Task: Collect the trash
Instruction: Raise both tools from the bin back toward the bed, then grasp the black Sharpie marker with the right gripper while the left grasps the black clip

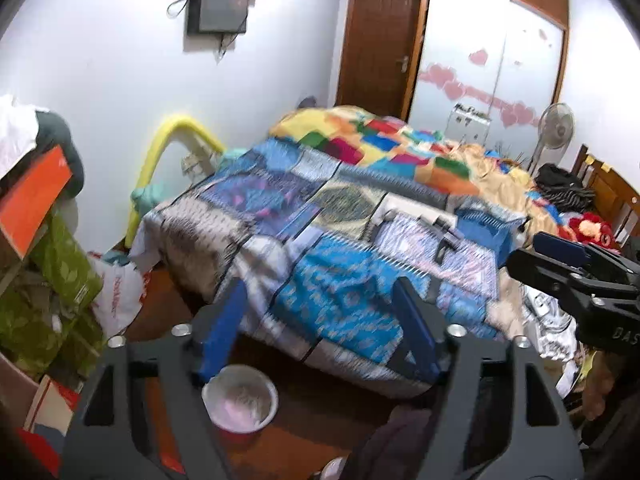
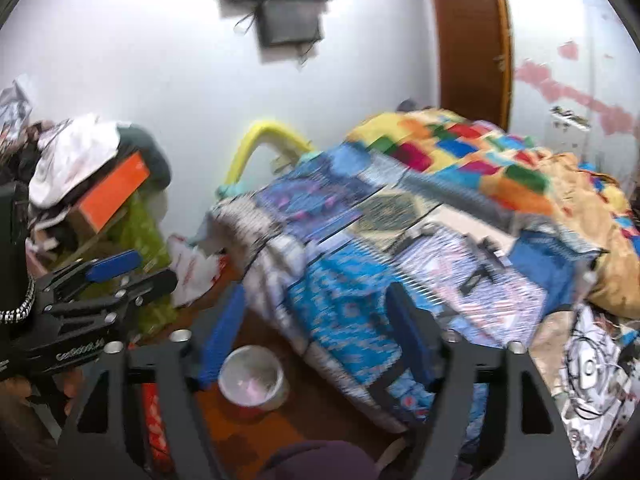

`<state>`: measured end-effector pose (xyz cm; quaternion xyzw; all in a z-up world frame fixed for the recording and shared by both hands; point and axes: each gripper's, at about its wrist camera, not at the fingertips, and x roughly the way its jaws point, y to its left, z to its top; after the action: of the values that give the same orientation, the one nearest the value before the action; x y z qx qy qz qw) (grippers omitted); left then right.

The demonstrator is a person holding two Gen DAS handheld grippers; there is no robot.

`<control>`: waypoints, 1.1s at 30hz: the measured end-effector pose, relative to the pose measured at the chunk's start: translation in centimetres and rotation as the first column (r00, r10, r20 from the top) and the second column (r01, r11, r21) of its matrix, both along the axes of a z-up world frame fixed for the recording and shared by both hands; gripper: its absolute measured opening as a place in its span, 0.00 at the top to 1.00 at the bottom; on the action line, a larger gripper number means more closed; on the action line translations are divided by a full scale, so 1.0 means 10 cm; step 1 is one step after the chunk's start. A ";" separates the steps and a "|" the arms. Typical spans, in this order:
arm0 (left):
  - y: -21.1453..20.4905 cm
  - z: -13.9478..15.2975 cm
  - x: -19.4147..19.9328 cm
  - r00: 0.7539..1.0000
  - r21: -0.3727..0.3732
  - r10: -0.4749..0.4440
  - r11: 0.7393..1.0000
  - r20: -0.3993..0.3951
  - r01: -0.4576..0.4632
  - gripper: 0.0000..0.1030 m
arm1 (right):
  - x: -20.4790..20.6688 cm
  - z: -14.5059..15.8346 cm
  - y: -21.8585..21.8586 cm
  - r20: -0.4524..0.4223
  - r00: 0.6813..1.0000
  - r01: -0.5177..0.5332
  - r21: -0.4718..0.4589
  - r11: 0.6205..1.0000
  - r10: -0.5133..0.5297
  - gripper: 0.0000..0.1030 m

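A red cup with a white rim (image 1: 240,400) stands on the wooden floor at the foot of the bed, with pinkish crumpled stuff inside; it also shows in the right wrist view (image 2: 253,378). My left gripper (image 1: 320,320) is open and empty, held above the floor with the cup below its left finger. My right gripper (image 2: 316,320) is open and empty, also above the cup and the bed corner. Each gripper shows from the side in the other's view: the right one (image 1: 560,264) and the left one (image 2: 120,268).
A bed with a patterned blue cover (image 1: 340,240) and a colourful quilt (image 1: 380,140) fills the middle. Stacked boxes and bags (image 1: 44,240) crowd the left wall. A white plastic bag (image 1: 120,296) lies on the floor. A fan (image 1: 554,128) and a wooden door (image 1: 380,40) stand behind.
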<state>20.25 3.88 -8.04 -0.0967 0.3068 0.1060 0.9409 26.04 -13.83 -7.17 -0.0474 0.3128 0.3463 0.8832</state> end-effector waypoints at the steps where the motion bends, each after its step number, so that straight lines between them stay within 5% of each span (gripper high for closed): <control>1: -0.06 0.03 0.04 1.000 -0.004 -0.011 1.000 0.007 0.011 0.23 | 0.02 0.05 -0.12 0.021 0.999 0.030 0.012 0.999 -0.031 0.24; 19: -0.98 0.15 1.07 0.974 0.015 -0.227 0.974 0.015 0.227 0.21 | 0.53 0.18 -1.24 0.137 0.943 0.308 -0.001 0.952 -0.304 0.23; 33: -1.17 -0.70 2.29 0.944 -0.097 -0.281 0.959 -0.171 0.267 0.21 | 1.30 -0.44 -1.59 0.016 0.921 0.389 -0.067 0.919 -0.389 0.23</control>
<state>43.18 -7.79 -15.00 -0.0770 0.4060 -0.0286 0.9102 39.04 -29.75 -11.57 -0.0152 0.3269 0.1529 0.9325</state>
